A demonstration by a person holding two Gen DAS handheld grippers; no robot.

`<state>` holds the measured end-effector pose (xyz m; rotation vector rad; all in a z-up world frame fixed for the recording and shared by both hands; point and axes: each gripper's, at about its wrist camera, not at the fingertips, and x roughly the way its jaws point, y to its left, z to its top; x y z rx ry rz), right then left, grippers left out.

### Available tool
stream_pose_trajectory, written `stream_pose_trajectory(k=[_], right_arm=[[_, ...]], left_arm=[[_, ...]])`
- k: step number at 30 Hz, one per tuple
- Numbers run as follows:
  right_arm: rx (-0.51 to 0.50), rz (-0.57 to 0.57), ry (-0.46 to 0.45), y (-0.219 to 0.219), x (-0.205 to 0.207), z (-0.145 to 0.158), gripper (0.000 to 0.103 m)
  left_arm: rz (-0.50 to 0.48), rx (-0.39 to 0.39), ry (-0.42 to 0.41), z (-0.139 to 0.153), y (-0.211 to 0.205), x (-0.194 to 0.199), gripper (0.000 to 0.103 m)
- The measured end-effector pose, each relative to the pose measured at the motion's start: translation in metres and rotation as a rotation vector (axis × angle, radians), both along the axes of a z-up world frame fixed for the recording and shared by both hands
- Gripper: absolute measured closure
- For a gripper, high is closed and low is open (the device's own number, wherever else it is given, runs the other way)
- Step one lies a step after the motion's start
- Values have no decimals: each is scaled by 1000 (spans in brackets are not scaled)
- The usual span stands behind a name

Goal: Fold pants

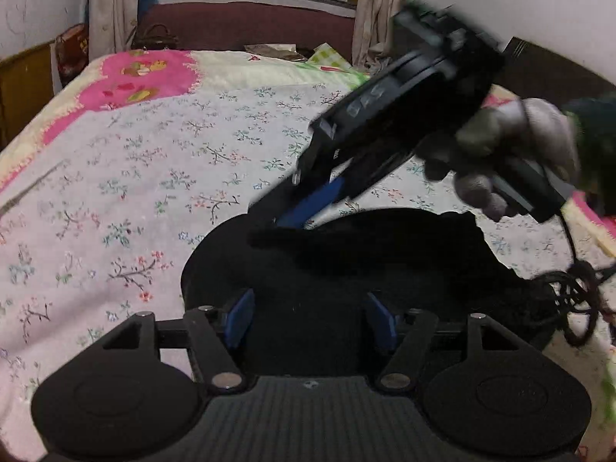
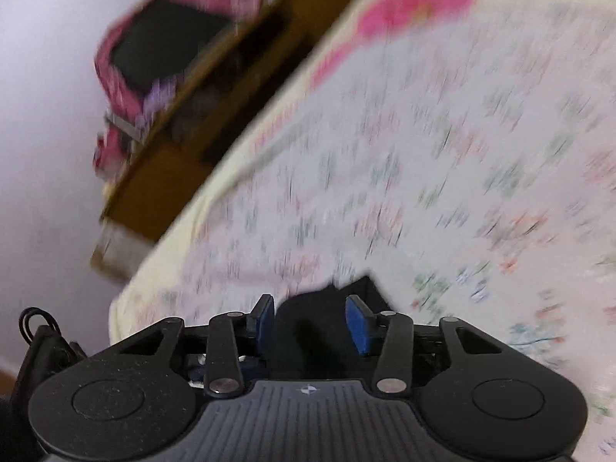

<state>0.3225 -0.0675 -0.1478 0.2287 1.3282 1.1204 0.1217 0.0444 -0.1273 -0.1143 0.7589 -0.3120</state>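
Observation:
The black pants [image 1: 346, 261] lie bunched on the floral bedsheet [image 1: 154, 177]. My left gripper [image 1: 312, 321] has its blue pads [image 1: 240, 317] apart with black cloth between them. My right gripper [image 1: 285, 223] comes in from the upper right in a gloved hand [image 1: 512, 146] and its tips hold a raised fold of the pants. In the right wrist view the right gripper [image 2: 313, 321] has black cloth [image 2: 315, 331] between its blue pads [image 2: 356, 323]. That view is blurred by motion.
A dark red headboard [image 1: 246, 27], curtains and a window stand at the back. A handbag [image 1: 156, 36] sits by the headboard. A black cable [image 1: 577, 292] lies at the right. A wooden cabinet [image 2: 184, 146] stands beside the bed.

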Motion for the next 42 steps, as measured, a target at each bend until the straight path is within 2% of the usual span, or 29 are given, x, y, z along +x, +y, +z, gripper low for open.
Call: stream_pose_trajectory(k=[4, 8, 10, 11, 14, 16, 18, 21, 24, 25, 27, 30, 32, 35, 38, 40, 42], right_arm=[[-35, 140, 121, 17, -2, -2, 63], [88, 213, 322, 26, 3, 2, 63], [56, 236, 299, 38, 8, -2, 56], [46, 250, 290, 41, 11, -3, 56], [83, 199, 263, 30, 28, 5, 56], [52, 157, 240, 23, 41, 4, 54], [31, 140, 262, 19, 50, -6, 54], [14, 236, 348, 31, 39, -22, 53], [16, 337, 397, 45, 18, -32, 38], [38, 325, 410, 44, 19, -34, 34], [92, 284, 438, 42, 24, -35, 34], [275, 171, 511, 38, 38, -35, 35], [353, 152, 559, 46, 38, -36, 37], [302, 246, 480, 54, 23, -20, 37], [253, 192, 453, 34, 33, -17, 37], [173, 163, 421, 22, 42, -24, 37], [119, 188, 476, 20, 41, -38, 37]], left_arm=[[-10, -26, 25, -8, 9, -3, 31], [-43, 0, 25, -10, 6, -2, 28], [-62, 16, 28, -10, 3, -1, 27], [-65, 17, 30, -9, 3, -1, 27], [-53, -18, 44, -10, 6, 0, 27], [-44, -38, 57, -10, 8, 1, 26], [-46, -43, 69, -8, 7, 2, 26], [-50, -47, 88, -8, 7, 4, 26], [-55, -40, 106, -10, 6, 6, 24], [-58, -36, 108, -11, 4, 5, 21], [-70, -33, 111, -12, 1, 6, 17], [-86, -32, 114, -12, -3, 7, 12], [-99, -13, 115, -12, -5, 9, 12], [-97, -31, 121, -12, -4, 9, 12], [-88, -42, 122, -12, -2, 11, 12], [-87, -39, 119, -13, -2, 13, 12], [-87, -39, 118, -13, 0, 13, 11]])
